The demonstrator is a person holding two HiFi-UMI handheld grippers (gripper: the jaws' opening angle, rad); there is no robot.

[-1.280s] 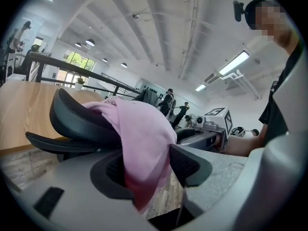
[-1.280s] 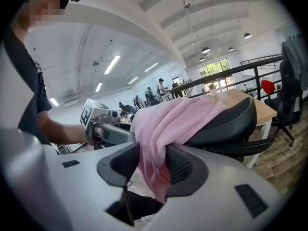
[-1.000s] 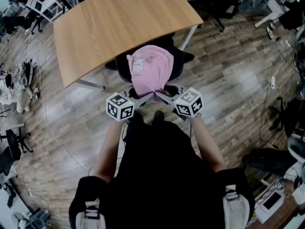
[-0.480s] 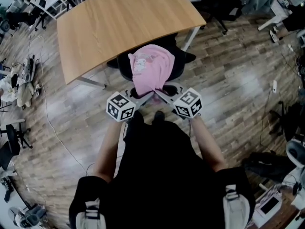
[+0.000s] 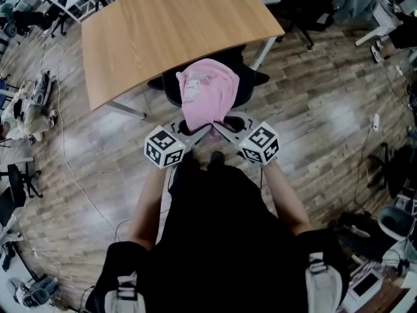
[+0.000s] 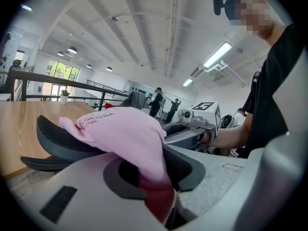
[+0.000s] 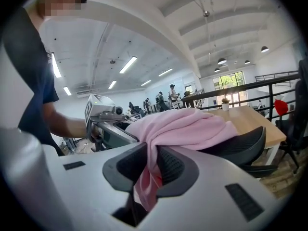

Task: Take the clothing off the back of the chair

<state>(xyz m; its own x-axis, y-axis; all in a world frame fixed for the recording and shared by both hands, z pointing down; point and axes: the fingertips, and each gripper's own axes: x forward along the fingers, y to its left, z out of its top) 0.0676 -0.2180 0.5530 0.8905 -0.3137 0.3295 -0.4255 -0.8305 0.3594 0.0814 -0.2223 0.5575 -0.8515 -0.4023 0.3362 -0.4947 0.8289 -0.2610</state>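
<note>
A pink garment [image 5: 208,96] is draped over the back of a black chair [image 5: 242,91] tucked under the desk. Its lower end is bunched between my two grippers, which meet in front of my body. The left gripper [image 5: 203,131] has the cloth [image 6: 125,129] running down between its pads, which are still closing and pinch it. The right gripper [image 5: 219,129] is shut on the same bunched end [image 7: 187,126]. In the left gripper view the chair back [image 6: 57,138] shows under the cloth, with the right gripper [image 6: 192,129] beyond it. The left gripper [image 7: 108,119] shows in the right gripper view.
A light wooden desk [image 5: 169,31] stands just beyond the chair. Cables and clutter [image 5: 29,109] lie on the wood floor at the left. More chairs and equipment [image 5: 391,162] stand at the right. My dark-clothed torso fills the lower middle of the head view.
Little differs: both grippers stay at the garment's lower end behind the chair back, and the head camera has shifted slightly.
</note>
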